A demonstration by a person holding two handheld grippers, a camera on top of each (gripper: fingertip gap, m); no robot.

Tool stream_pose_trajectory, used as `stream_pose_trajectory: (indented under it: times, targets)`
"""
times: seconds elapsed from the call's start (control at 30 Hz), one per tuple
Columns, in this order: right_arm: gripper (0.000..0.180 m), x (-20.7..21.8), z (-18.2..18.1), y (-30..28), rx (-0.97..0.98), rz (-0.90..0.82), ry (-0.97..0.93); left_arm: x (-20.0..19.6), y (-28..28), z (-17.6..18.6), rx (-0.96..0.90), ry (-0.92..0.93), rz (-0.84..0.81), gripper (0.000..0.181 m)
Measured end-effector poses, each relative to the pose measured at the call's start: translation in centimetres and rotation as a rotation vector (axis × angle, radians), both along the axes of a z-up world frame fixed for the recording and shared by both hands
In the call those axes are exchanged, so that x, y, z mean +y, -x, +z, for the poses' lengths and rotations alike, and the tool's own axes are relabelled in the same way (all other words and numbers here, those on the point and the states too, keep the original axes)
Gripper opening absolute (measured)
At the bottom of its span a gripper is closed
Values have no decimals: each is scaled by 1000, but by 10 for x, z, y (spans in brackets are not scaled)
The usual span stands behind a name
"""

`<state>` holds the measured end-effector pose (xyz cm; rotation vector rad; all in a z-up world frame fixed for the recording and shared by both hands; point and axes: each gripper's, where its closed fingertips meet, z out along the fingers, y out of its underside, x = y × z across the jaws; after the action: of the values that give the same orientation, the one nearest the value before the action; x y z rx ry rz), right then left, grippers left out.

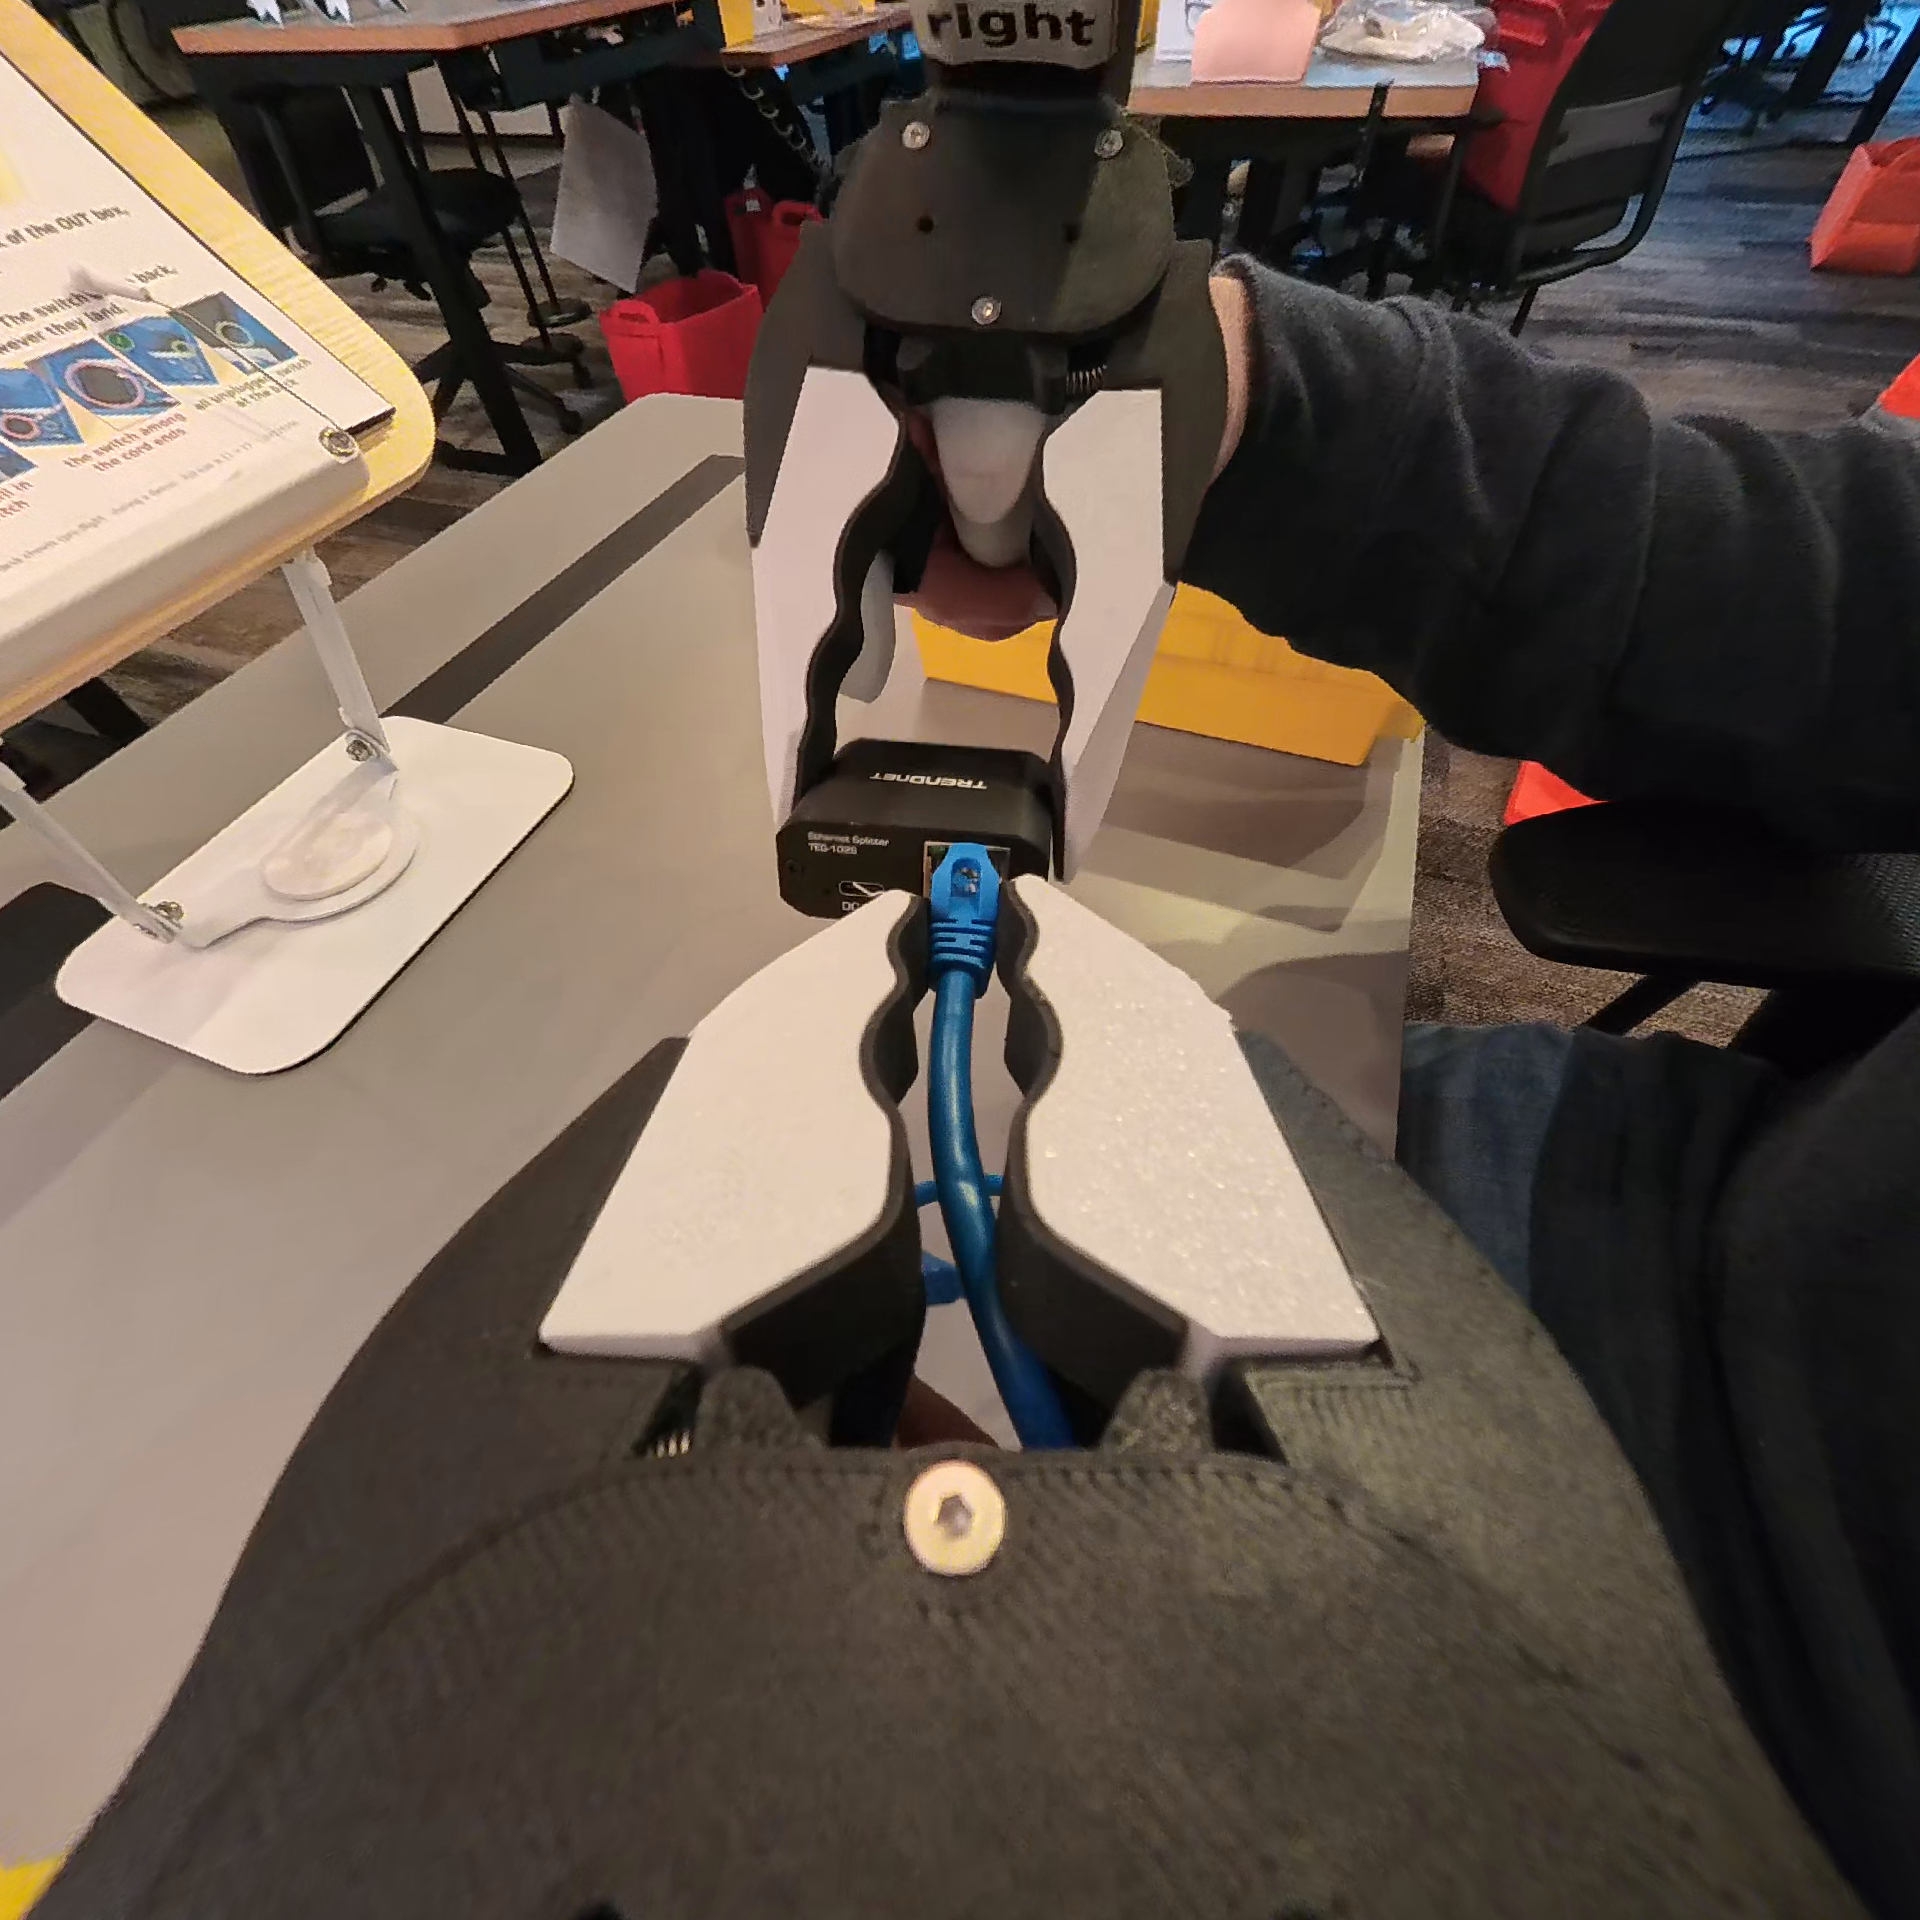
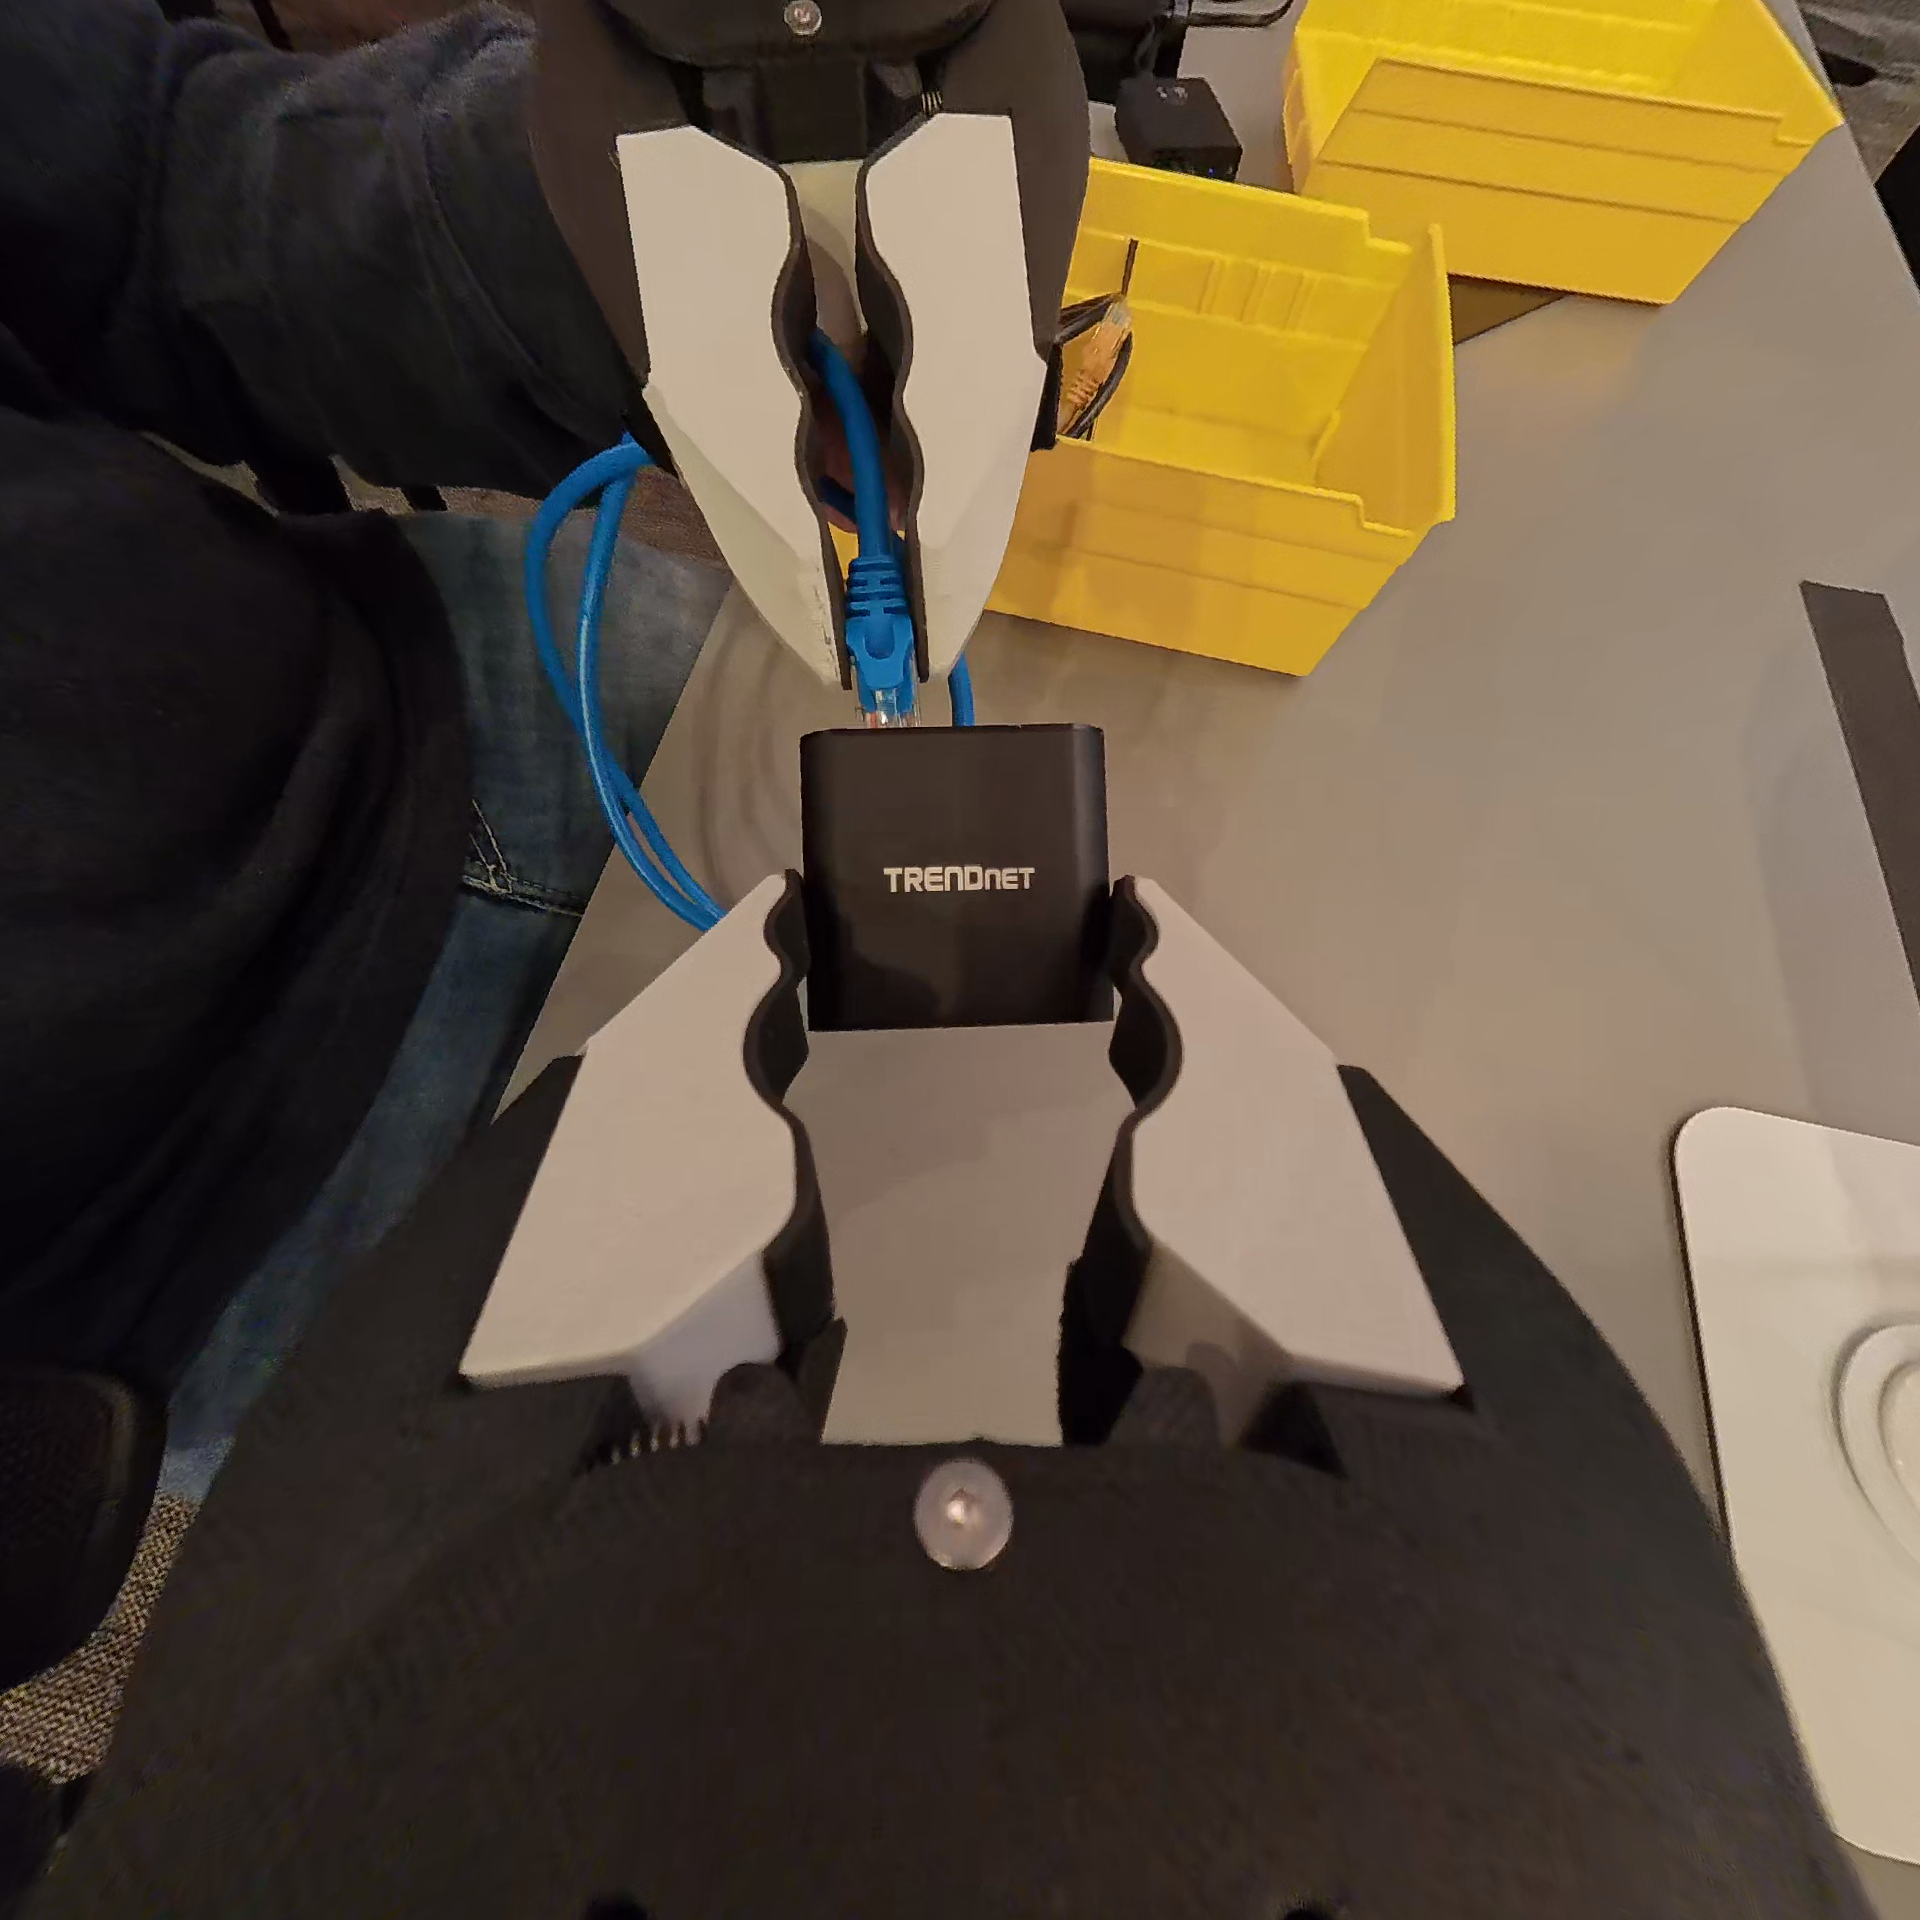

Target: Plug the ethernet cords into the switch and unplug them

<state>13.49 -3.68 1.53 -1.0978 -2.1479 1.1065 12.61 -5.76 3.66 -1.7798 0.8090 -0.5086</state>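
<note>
One black switch [image 2: 954,883] sits on the grey counter [image 2: 1455,883], clamped by the right hand-held gripper [image 2: 956,935]. The left hand-held gripper [image 1: 966,914] pinches one blue ethernet cord [image 1: 961,997], its plug at the switch's port. Two yellow bins [image 2: 1247,499] stand behind the switch.

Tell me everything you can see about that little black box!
The switch is a small black box with rounded edges and a smooth, slightly shiny top bearing pale lettering. It lies flat on the grey table. The right gripper clamps its two sides. On its port face, the blue ethernet cord, held by the left gripper, has its plug at a socket; whether it is fully seated is unclear.
</note>
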Motion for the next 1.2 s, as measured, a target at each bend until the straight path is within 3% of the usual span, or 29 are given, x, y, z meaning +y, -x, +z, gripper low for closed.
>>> stream_pose_trajectory:
  times: [0.63, 1.0, 1.2]
  targets:
    - [57, 14, -5, -13, 23, 99, 25, 13, -16, -6, 5, 32, 144, 12]
    - [57, 13, -3, -14, 34, 109, 26, 13, -17, -5, -4, 15, 124, 12]
    - [57, 9, 1, -18, 50, 117, 12, 9, -21, -3, 11, 15, 13, 12]
